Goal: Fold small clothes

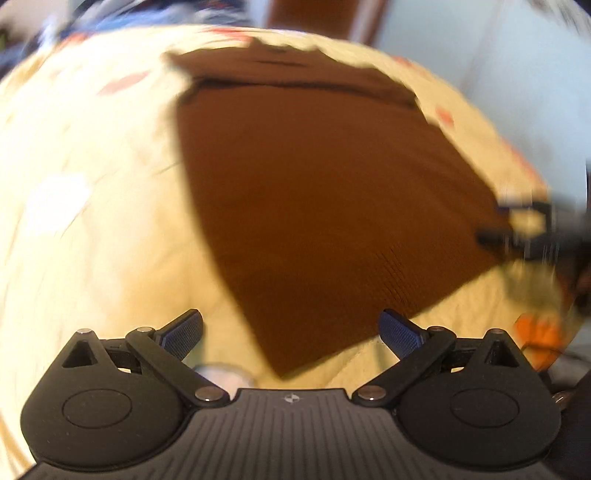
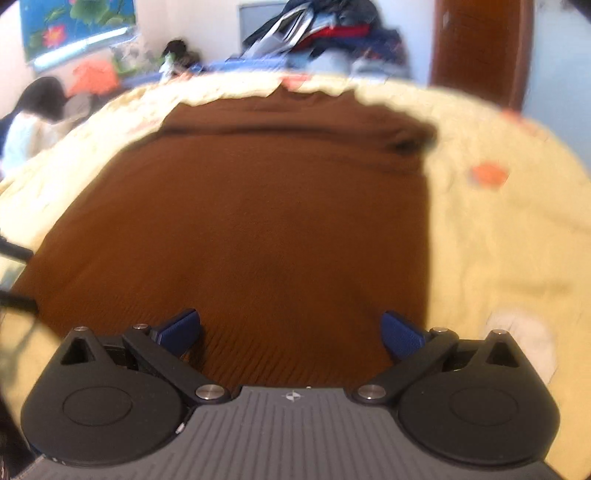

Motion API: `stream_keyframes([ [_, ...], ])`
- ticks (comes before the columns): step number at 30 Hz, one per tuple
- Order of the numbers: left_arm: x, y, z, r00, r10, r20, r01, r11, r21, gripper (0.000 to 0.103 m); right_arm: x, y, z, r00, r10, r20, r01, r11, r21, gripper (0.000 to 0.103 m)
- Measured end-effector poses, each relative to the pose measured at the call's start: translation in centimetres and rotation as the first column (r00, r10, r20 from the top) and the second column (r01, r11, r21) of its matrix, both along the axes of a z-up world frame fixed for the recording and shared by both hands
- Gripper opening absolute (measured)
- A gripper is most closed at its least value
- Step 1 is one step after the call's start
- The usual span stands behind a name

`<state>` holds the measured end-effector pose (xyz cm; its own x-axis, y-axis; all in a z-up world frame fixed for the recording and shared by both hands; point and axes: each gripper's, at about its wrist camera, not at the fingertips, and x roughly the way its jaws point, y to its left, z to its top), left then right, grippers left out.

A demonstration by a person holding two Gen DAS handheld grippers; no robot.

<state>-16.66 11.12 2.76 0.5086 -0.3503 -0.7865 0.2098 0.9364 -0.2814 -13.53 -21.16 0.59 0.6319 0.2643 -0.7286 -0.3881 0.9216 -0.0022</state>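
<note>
Garment: a brown knit top (image 2: 240, 221) lies spread flat on a cream bedspread (image 2: 498, 240) with orange patches.
Left gripper (image 1: 291, 334): jaws wide apart, empty, above the garment's near corner.
Right gripper (image 2: 291, 332): jaws wide apart, empty, over the garment's near hem.
Background: a clothes pile (image 2: 325, 29), blurred.
</note>
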Motion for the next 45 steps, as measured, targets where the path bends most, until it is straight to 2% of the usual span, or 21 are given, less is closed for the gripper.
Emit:
stream_keyframes([
  [2, -0.1, 4.0, 0.1, 0.989, 0.129, -0.067, -0.139, 0.972, -0.188, 0.103, -0.4, -0.2, 0.9, 0.999, 0.004, -0.036, -0.004, 1.0, 0.004, 0.103],
  [3, 0.0, 6.0, -0.2, 0.977, 0.176, -0.116, -0.204, 0.928, -0.31, 0.103, -0.4, -0.9, 1.7, 0.998, -0.013, -0.063, 0.016, 0.998, 0.055, 0.103],
  [5, 0.3, 9.0, -1.6, 0.95, 0.211, -0.231, -0.303, 0.806, -0.509, 0.103, -0.4, -3.0, 3.2, 0.995, -0.049, -0.092, 0.067, 0.976, 0.209, 0.103],
  [6, 0.4, 9.7, -2.3, 0.938, 0.213, -0.275, -0.336, 0.756, -0.561, 0.103, -0.1, -4.2, 3.8, 0.991, -0.065, -0.117, 0.097, 0.951, 0.294, 0.103],
  [7, 0.6, 10.0, -2.9, 0.929, 0.214, -0.301, -0.357, 0.732, -0.58, 0.102, 0.4, -5.6, 4.2, 0.985, -0.082, -0.154, 0.134, 0.919, 0.371, 0.103],
  [8, 0.8, 10.0, -3.0, 0.932, 0.21, -0.297, -0.352, 0.724, -0.593, 0.102, 1.2, -6.5, 4.2, 0.977, -0.095, -0.193, 0.17, 0.89, 0.424, 0.103],
  [11, 1.0, 9.4, -2.9, 0.937, 0.194, -0.29, -0.335, 0.73, -0.596, 0.102, 2.4, -9.2, 3.2, 0.943, -0.148, -0.297, 0.28, 0.837, 0.471, 0.103],
  [13, 1.2, 8.9, -3.0, 0.941, 0.165, -0.294, -0.318, 0.727, -0.609, 0.102, 2.7, -10.5, 1.7, 0.902, -0.18, -0.392, 0.363, 0.807, 0.466, 0.103],
  [16, 1.3, 7.3, -3.5, 0.947, 0.131, -0.295, -0.296, 0.715, -0.633, 0.102, 2.3, -11.9, 0.9, 0.887, -0.118, -0.446, 0.383, 0.727, 0.569, 0.103],
  [19, 2.0, 6.3, -3.4, 0.95, 0.12, -0.287, -0.282, 0.722, -0.632, 0.102, 1.9, -11.9, -0.3, 0.866, -0.019, -0.499, 0.383, 0.666, 0.64, 0.103],
  [23, 2.3, 5.7, -3.0, 0.955, 0.119, -0.27, -0.265, 0.746, -0.61, 0.097, 1.7, -11.2, -0.3, 0.865, 0.024, -0.502, 0.36, 0.667, 0.652, 0.102],
  [25, 2.3, 5.5, -2.8, 0.958, 0.12, -0.262, -0.258, 0.763, -0.593, 0.094, 1.6, -11.2, -0.2, 0.862, 0.026, -0.507, 0.358, 0.677, 0.643, 0.086],
  [27, 2.5, 5.1, -2.7, 0.957, 0.116, -0.265, -0.254, 0.775, -0.579, 0.082, 1.7, -11.6, -0.2, 0.858, 0.022, -0.513, 0.362, 0.683, 0.635, 0.074],
  [29, 2.4, 4.8, -3.0, 0.956, 0.101, -0.276, -0.246, 0.791, -0.56, 0.058, 1.9, -12.0, -0.7, 0.855, 0.016, -0.519, 0.37, 0.683, 0.63, 0.062],
  [30, 2.3, 4.6, -3.0, 0.957, 0.102, -0.27, -0.24, 0.802, -0.547, 0.054, 1.7, -12.2, -0.9, 0.852, 0.013, -0.523, 0.375, 0.683, 0.627, 0.053],
  [32, 2.5, 4.3, -3.0, 0.957, 0.106, -0.27, -0.237, 0.822, -0.518, 0.033, 1.7, -12.5, -1.4, 0.846, 0.005, -0.533, 0.387, 0.683, 0.62, 0.038],
  [33, 2.6, 4.1, -3.1, 0.956, 0.109, -0.273, -0.236, 0.839, -0.49, 0.023, 1.7, -12.5, -1.6, 0.842, 0.001, -0.539, 0.389, 0.692, 0.608, 0.024],
  [34, 2.7, 3.9, -3.1, 0.954, 0.116, -0.275, -0.234, 0.863, -0.448, 0.005, 1.7, -12.3, -1.9, 0.842, -0.004, -0.54, 0.384, 0.707, 0.594, 0.012],
  [39, 3.2, 3.7, -1.6, 0.966, 0.105, -0.237, -0.194, 0.899, -0.393, 0.005, 1.8, -11.9, -1.1, 0.882, 0.011, -0.47, 0.321, 0.717, 0.619, 0.013],
  [42, 4.7, 3.9, 0.6, 0.983, 0.088, -0.162, -0.151, 0.891, -0.428, 0.005, 2.7, -12.6, 0.3, 0.908, 0.02, -0.419, 0.305, 0.655, 0.691, 0.013],
  [45, 8.1, 3.9, 3.6, 0.995, 0.093, -0.036, -0.099, 0.893, -0.439, 0.005, 5.4, -13.2, 2.0, 0.93, 0.03, -0.366, 0.276, 0.602, 0.75, 0.013],
])
